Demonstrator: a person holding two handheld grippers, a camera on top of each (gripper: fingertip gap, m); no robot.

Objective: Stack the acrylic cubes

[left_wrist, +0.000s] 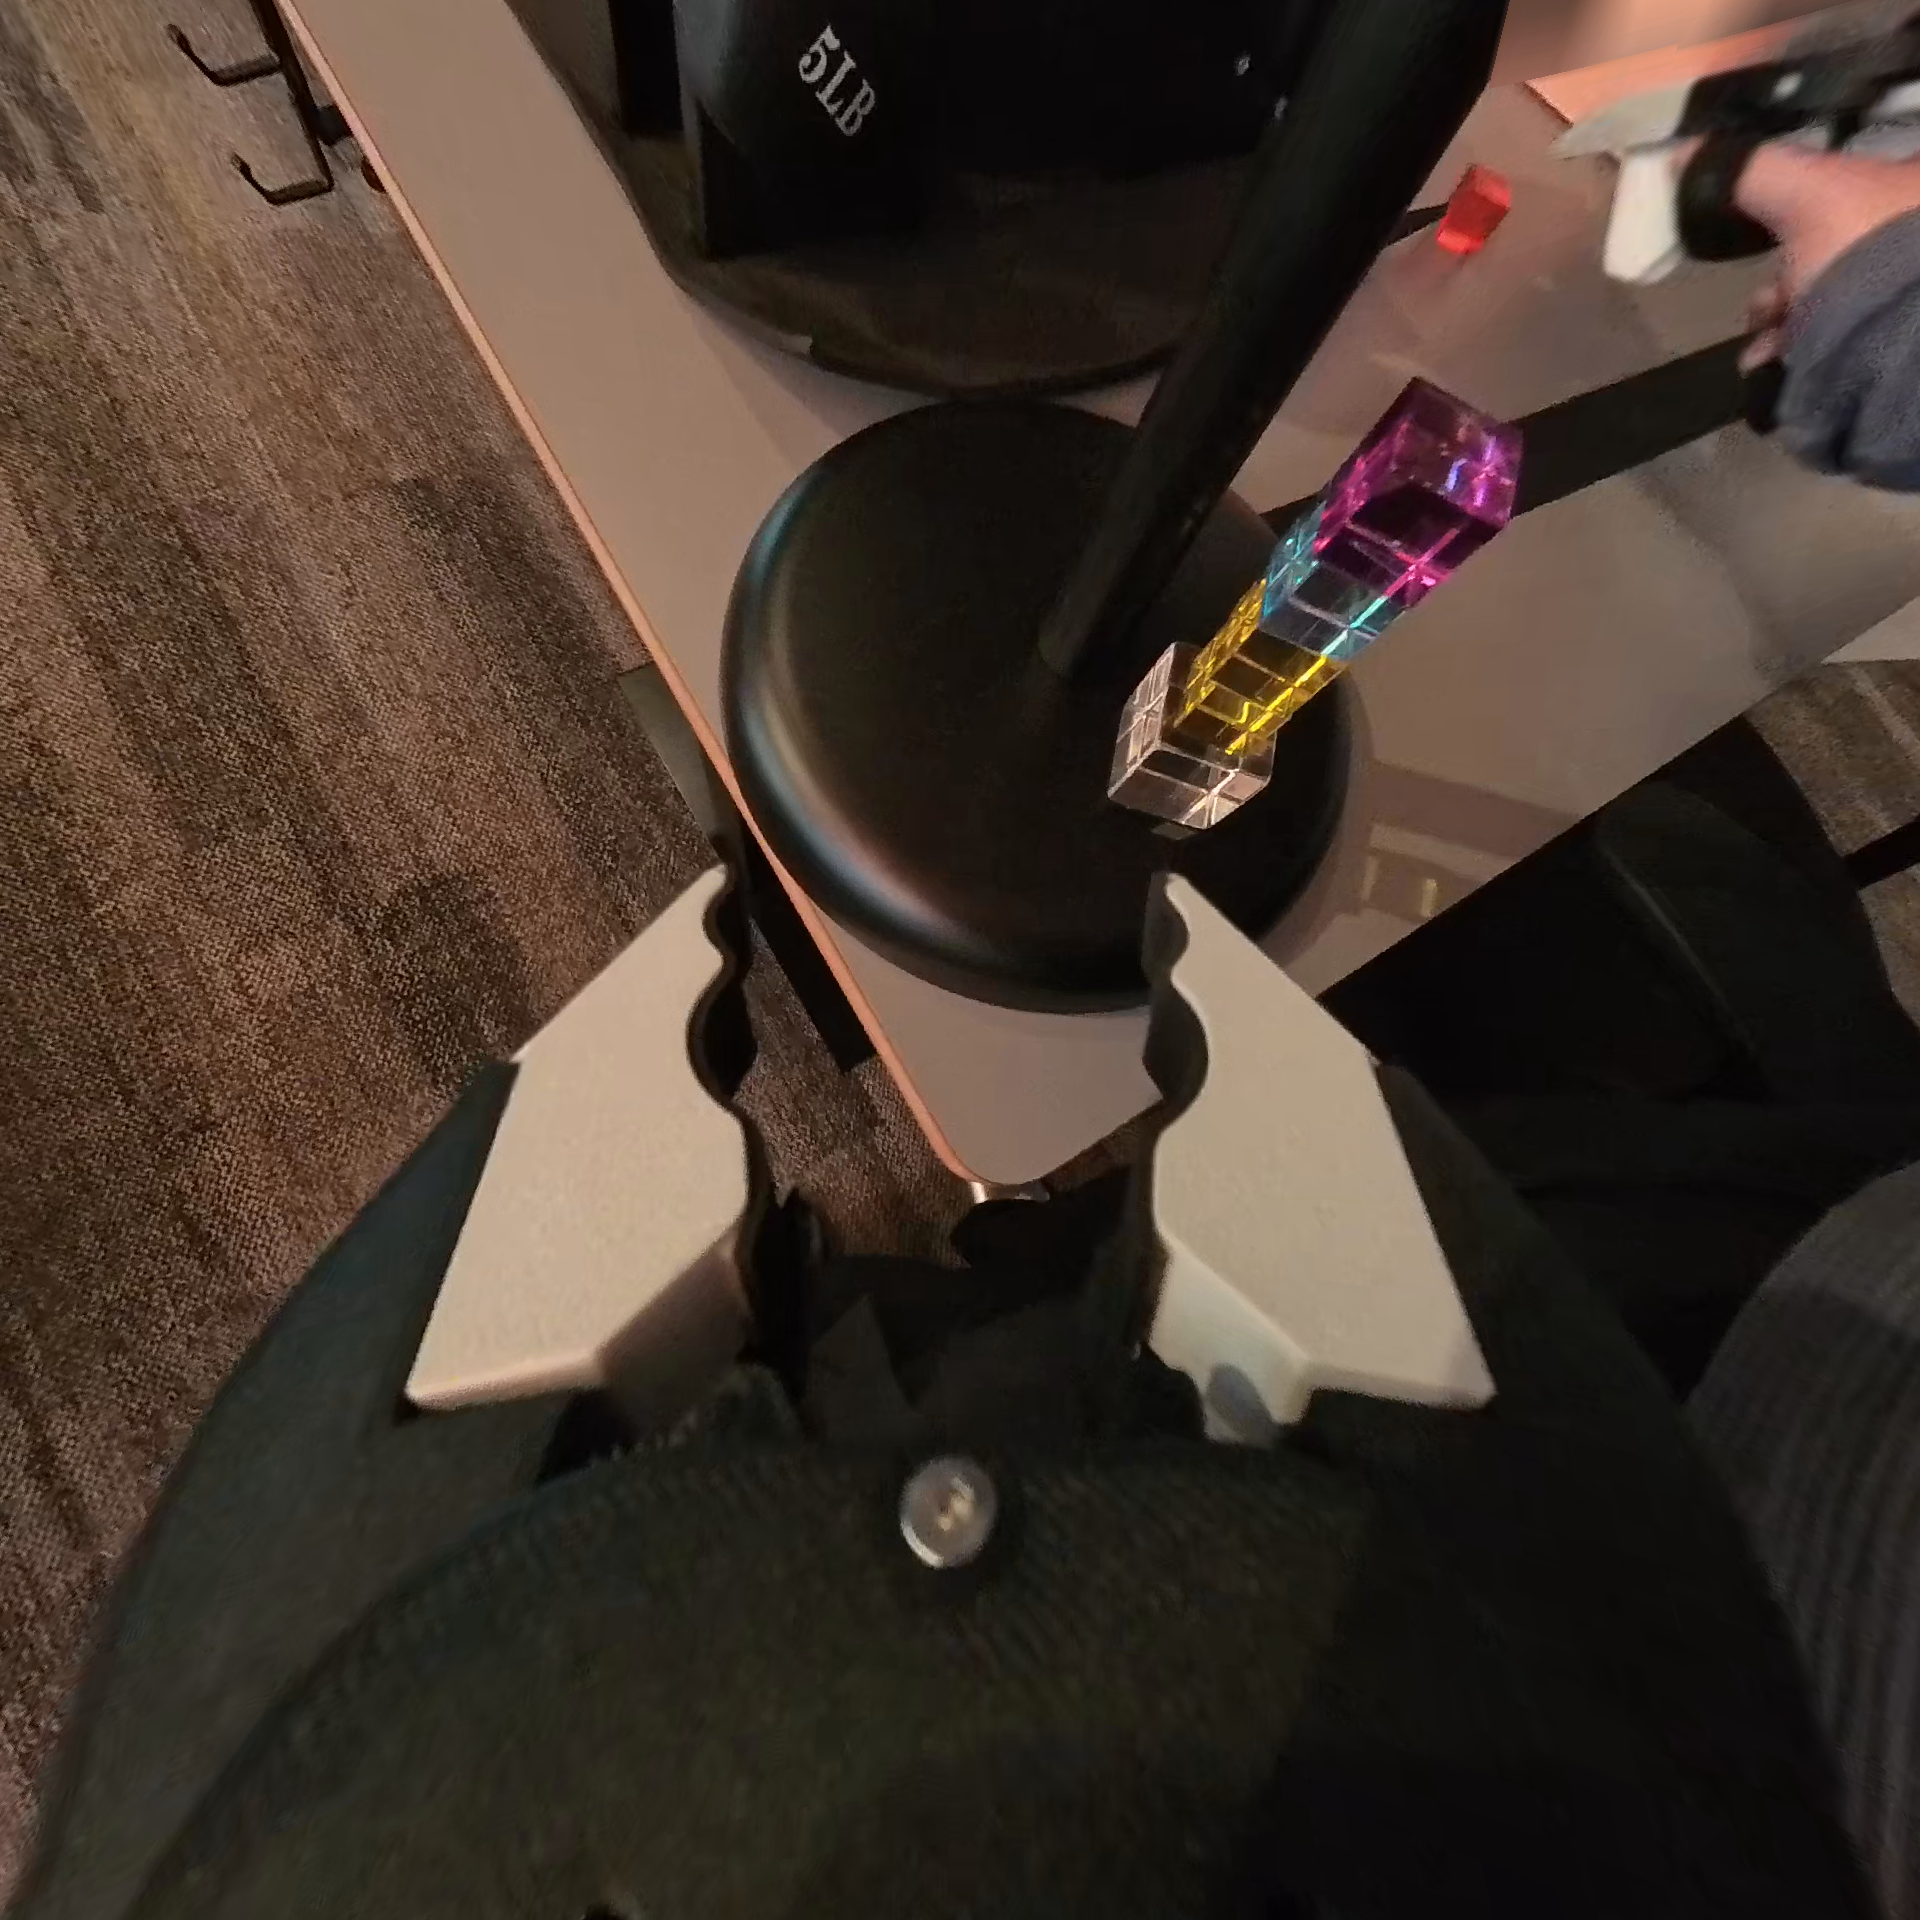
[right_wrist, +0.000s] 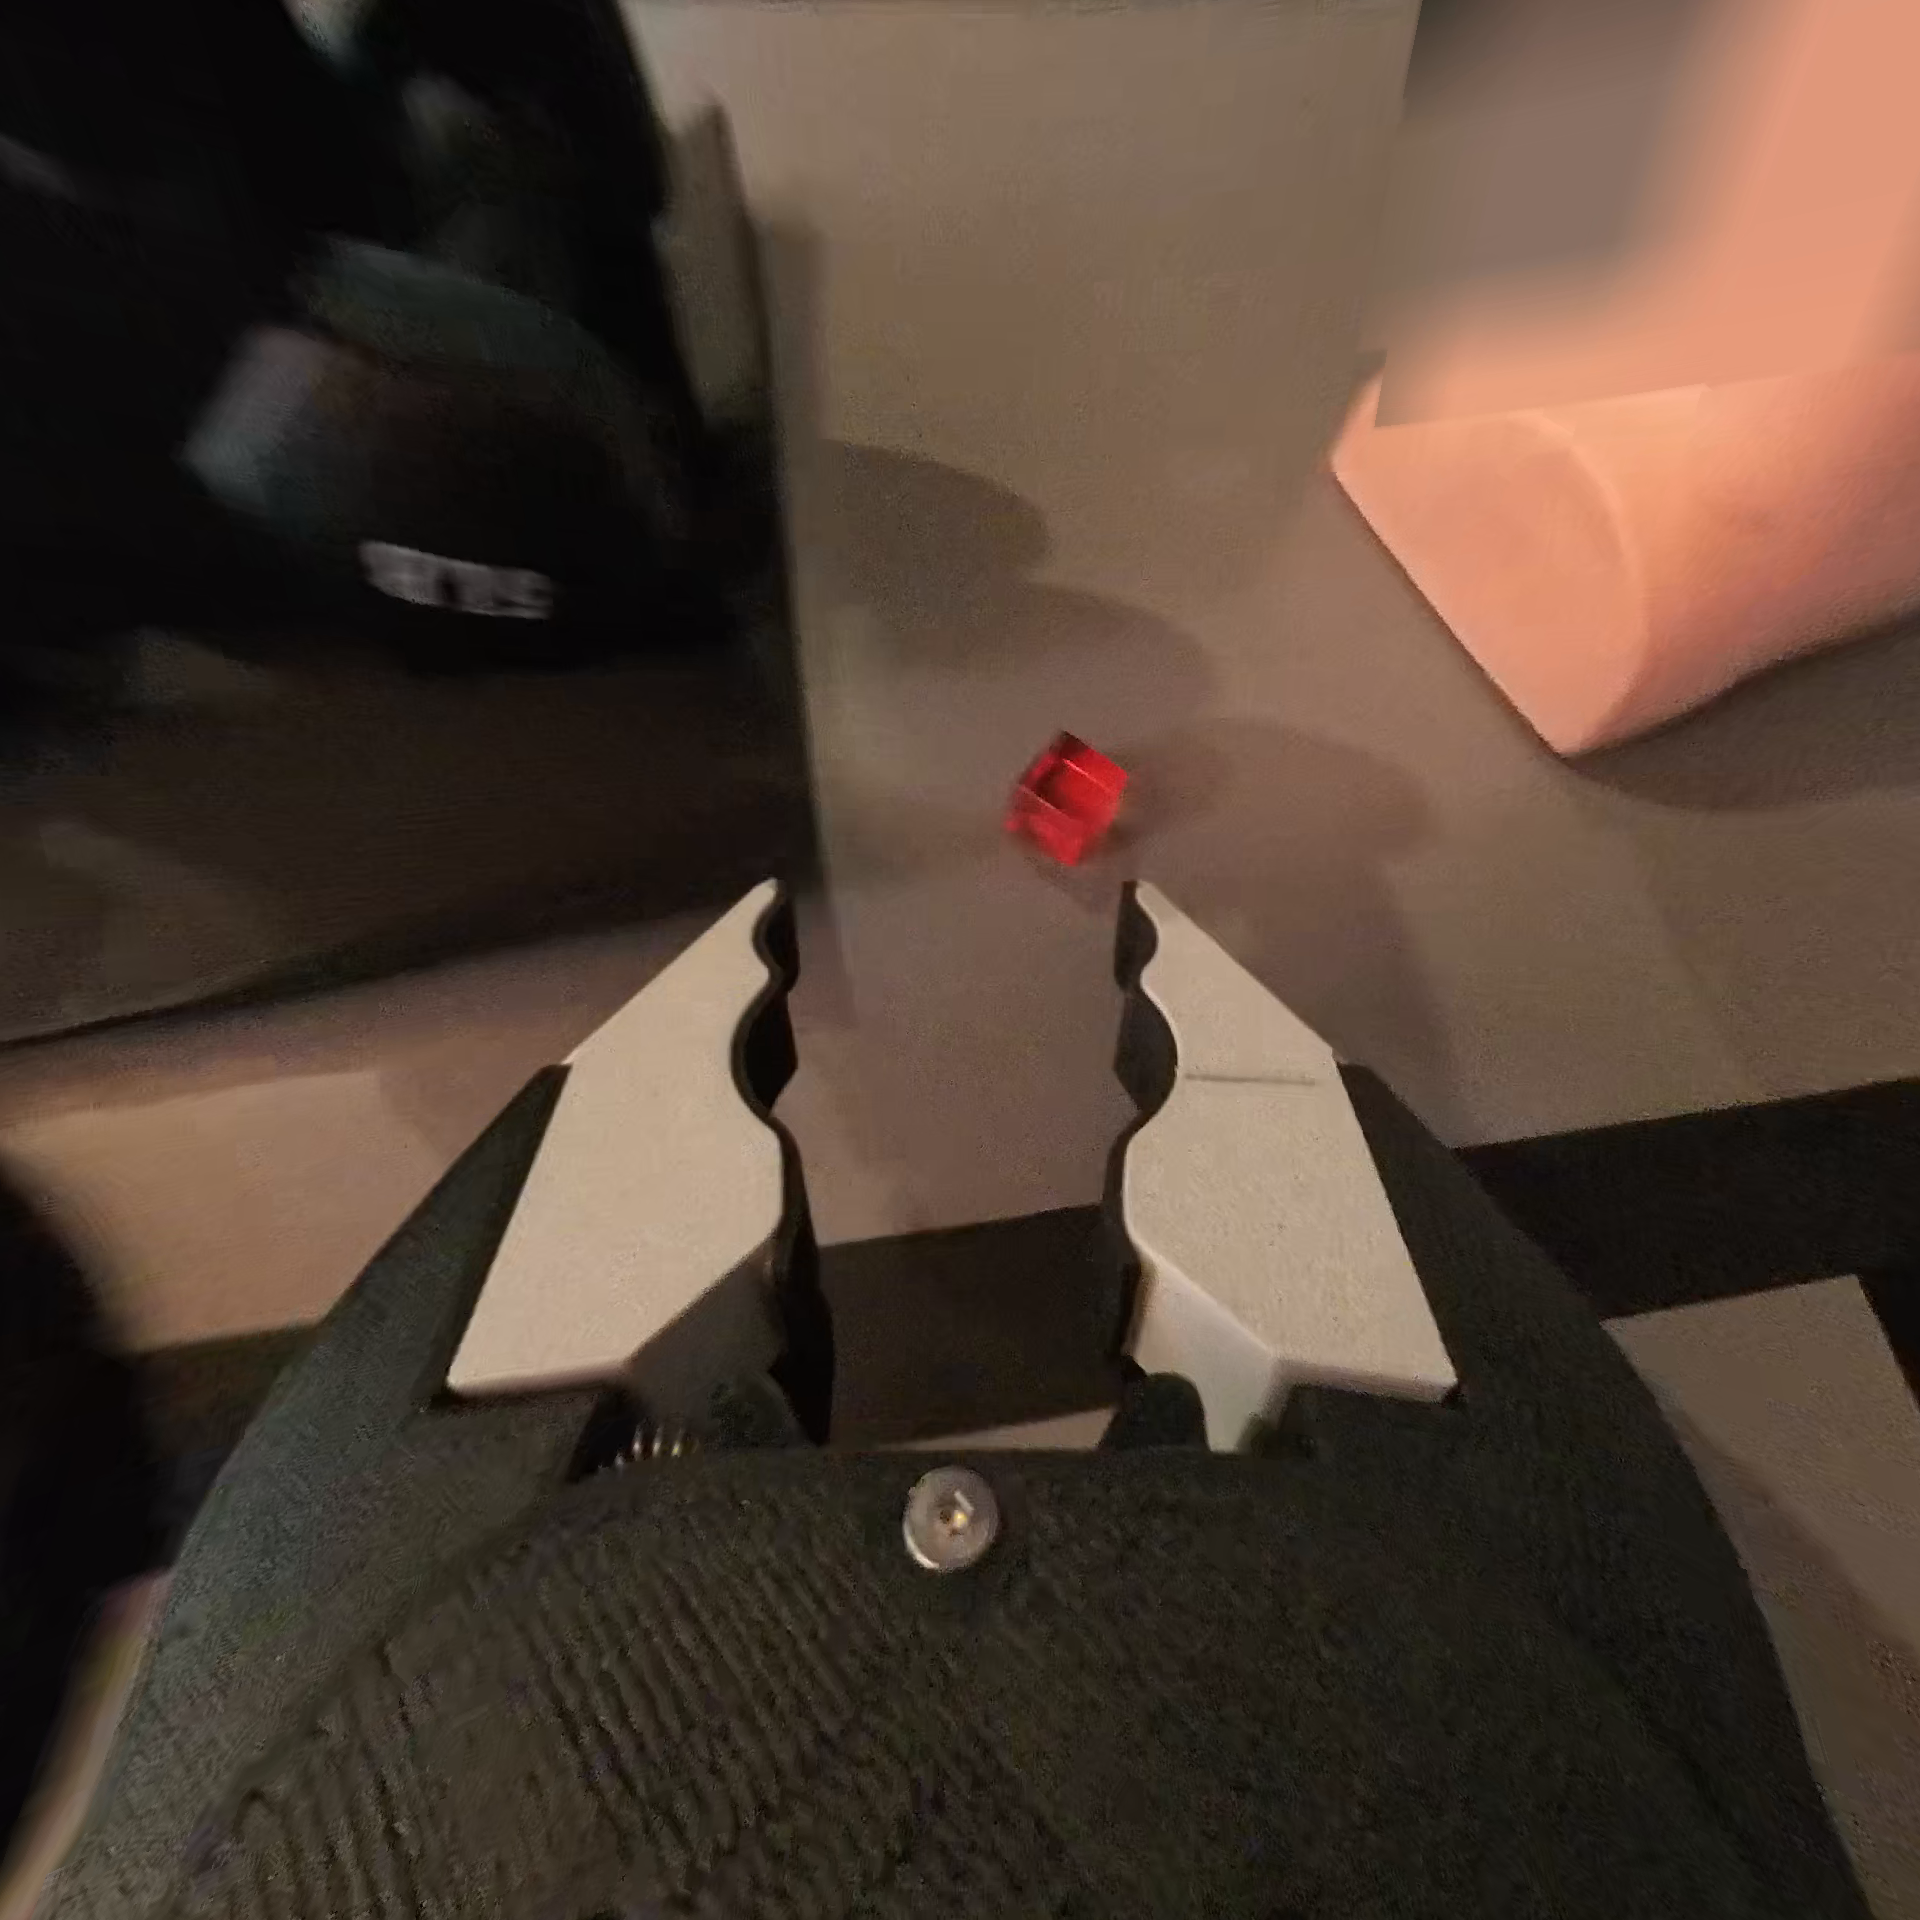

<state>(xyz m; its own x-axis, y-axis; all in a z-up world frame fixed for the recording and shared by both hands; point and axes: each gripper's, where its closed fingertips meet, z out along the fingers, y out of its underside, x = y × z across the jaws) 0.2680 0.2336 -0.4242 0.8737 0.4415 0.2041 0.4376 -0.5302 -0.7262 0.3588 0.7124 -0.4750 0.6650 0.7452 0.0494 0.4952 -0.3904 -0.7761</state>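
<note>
Both hand-held grippers are released and bare: my left hand-held gripper (left_wrist: 940,883) hovers near the tower of translucent coloured cubes (left_wrist: 1340,613) on a round black base (left_wrist: 914,748); my right hand-held gripper (right_wrist: 956,894) faces the small red translucent cube (right_wrist: 1065,798) on the grey bench (right_wrist: 1039,364), best straddled squarely, I judge.

Left wrist view looks steeply down from above the table (left_wrist: 582,312) corner, past its own fingers, near a round black base (left_wrist: 914,727). Right wrist view looks low and forward across the tabletop, close. Both share the red cube (left_wrist: 1473,211) (right_wrist: 1065,798) ahead.
</note>
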